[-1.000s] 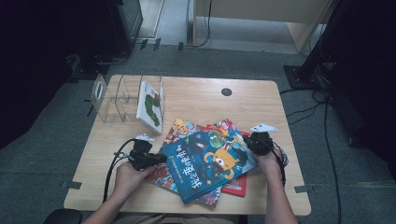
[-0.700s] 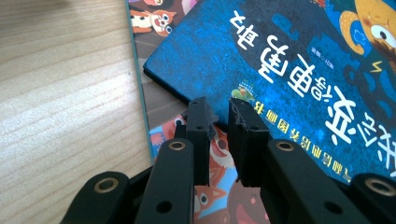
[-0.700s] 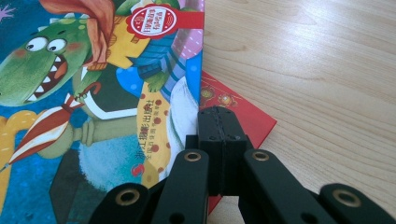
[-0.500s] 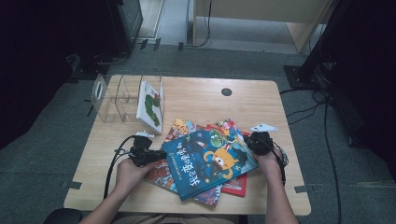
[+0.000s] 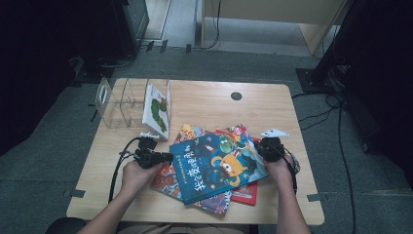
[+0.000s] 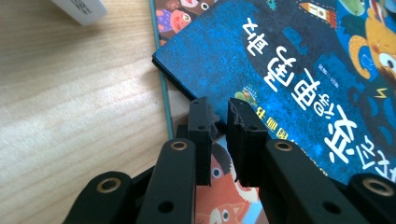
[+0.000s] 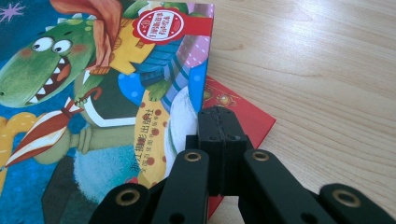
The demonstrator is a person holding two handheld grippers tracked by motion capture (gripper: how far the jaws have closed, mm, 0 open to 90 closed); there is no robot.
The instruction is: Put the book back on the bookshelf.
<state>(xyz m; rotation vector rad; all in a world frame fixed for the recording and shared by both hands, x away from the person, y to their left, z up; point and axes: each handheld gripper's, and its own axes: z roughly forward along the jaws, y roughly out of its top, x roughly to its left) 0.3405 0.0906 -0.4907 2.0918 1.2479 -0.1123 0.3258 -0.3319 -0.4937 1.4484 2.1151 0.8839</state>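
A blue picture book (image 5: 214, 165) (image 6: 289, 60) lies on top of a loose stack in the middle of the table. My left gripper (image 5: 165, 157) (image 6: 219, 109) is at the book's left edge, its jaws nearly together with that edge pinched between them. Under it lies a book with a fox (image 6: 224, 205). My right gripper (image 5: 260, 147) (image 7: 219, 114) is shut with nothing between its jaws. Its tips rest at the right edge of a green-dinosaur book (image 7: 93, 70) and over a red book (image 7: 233, 100).
A clear acrylic holder (image 5: 117, 105) stands at the table's back left, with a white book (image 5: 157, 109) leaning upright in its right slot. Bare wood (image 5: 209, 105) and a cable hole (image 5: 236, 95) lie behind the stack. The right table edge is close to my right hand.
My left gripper has shifted slightly at the blue book's left edge. The right hand and the stack have stayed where they were.
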